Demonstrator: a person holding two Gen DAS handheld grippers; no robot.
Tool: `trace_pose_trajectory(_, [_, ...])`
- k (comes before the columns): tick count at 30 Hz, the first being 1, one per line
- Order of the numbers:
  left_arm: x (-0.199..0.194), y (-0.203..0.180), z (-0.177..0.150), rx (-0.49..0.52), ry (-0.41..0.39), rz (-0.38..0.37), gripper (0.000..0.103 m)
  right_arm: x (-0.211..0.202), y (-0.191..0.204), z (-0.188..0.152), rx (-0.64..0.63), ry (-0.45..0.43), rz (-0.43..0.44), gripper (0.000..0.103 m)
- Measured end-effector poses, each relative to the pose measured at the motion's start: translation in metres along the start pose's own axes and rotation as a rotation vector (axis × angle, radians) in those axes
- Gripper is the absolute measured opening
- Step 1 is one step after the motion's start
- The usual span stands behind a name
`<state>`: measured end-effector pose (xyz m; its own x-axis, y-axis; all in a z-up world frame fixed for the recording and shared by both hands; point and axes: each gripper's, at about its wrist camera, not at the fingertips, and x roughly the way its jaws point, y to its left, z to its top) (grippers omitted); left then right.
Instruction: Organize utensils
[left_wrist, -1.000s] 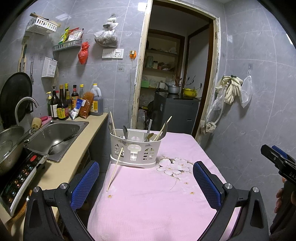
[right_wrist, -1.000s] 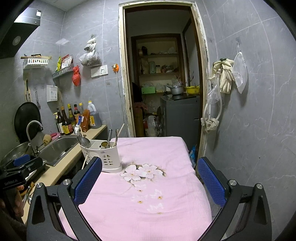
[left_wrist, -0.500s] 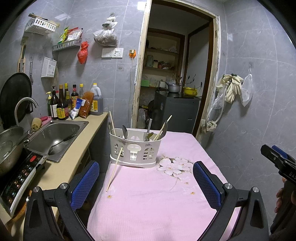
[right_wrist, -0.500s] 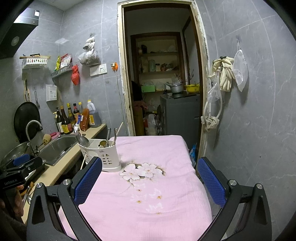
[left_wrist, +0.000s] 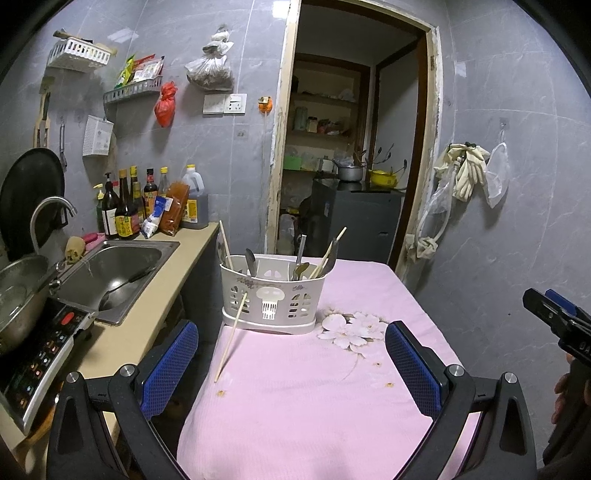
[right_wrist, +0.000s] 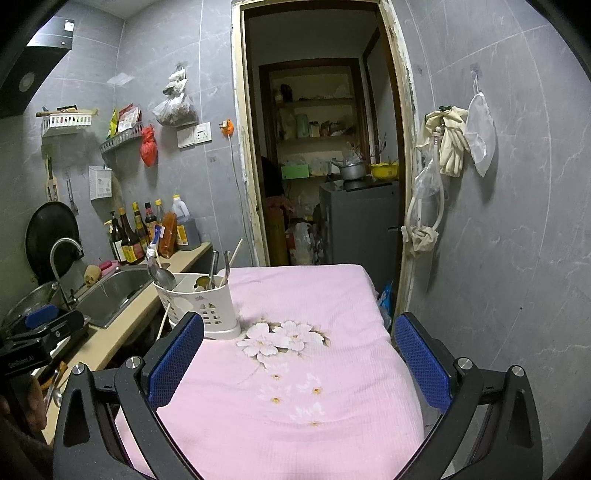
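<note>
A white utensil caddy stands on the pink cloth-covered table; it holds spoons and chopsticks. It also shows at the left in the right wrist view. One loose chopstick leans against the caddy's front with its tip on the cloth. My left gripper is open and empty, held above the near table, short of the caddy. My right gripper is open and empty above the cloth, to the right of the caddy.
A counter with a steel sink, an induction cooker and sauce bottles runs along the left. A doorway opens behind the table. The grey tiled wall lies close on the right.
Both grippers have shifted only slightly; the caddy sits a touch higher in the views. Nothing was taken hold of or let go.
</note>
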<state>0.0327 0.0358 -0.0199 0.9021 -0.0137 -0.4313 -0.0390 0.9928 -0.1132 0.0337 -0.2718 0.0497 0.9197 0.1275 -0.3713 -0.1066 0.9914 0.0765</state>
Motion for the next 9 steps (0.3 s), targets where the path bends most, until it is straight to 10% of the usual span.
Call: trace_pose_trajectory(9, [0.0045,0.0010,0.0020,0.002,0.006,0.001,0.102,0.0058,0.0014,-0.0039,-0.001,0.012,0.004,0.101])
